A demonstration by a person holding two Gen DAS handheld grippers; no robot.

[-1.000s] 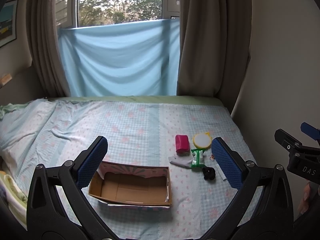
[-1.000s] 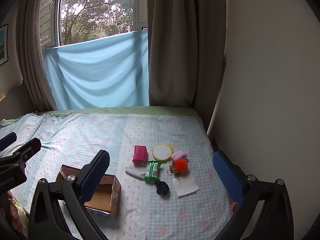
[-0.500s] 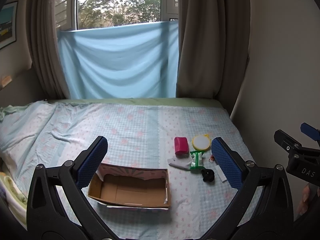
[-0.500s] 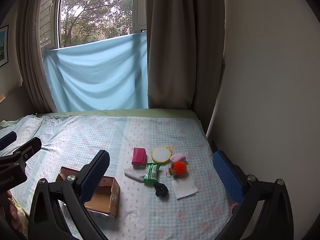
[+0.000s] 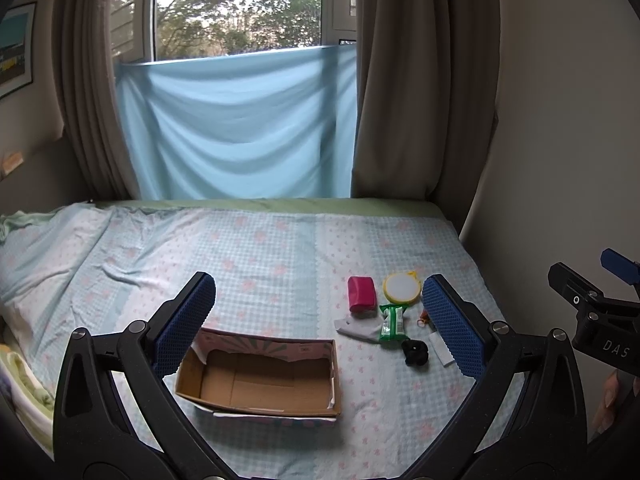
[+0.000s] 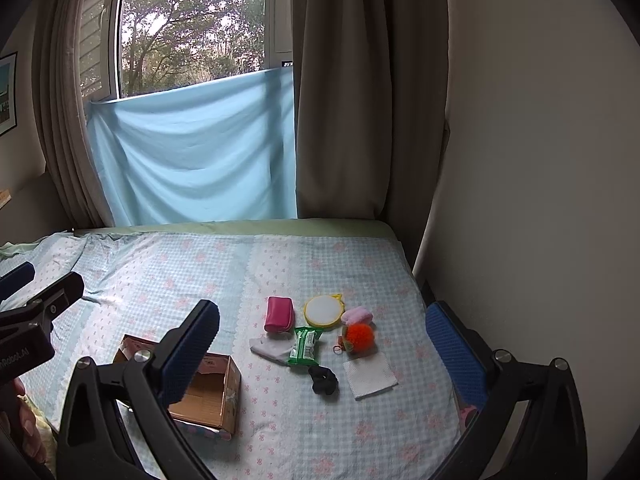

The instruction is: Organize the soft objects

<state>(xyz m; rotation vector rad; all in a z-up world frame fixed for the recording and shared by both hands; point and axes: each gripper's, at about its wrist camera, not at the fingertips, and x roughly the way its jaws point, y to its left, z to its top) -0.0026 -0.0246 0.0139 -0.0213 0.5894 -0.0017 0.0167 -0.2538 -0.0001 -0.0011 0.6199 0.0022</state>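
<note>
Blue-padded left gripper (image 5: 318, 322): jaws spread wide, empty, hovering above the bed (image 5: 260, 256).
Right gripper (image 6: 322, 346): jaws equally wide, nothing held.
Cardboard box (image 5: 262, 376): empty, near-left on bed.
Soft objects: clustered right of box; pink pouch (image 6: 279, 313), green packet (image 6: 306, 346), black scrunchie (image 6: 324, 379).
Right view only: orange pompom (image 6: 360, 335), pink puff (image 6: 356, 314).

Left hand-held gripper (image 5: 318, 316) spread wide above cardboard box (image 5: 260, 380).
</note>
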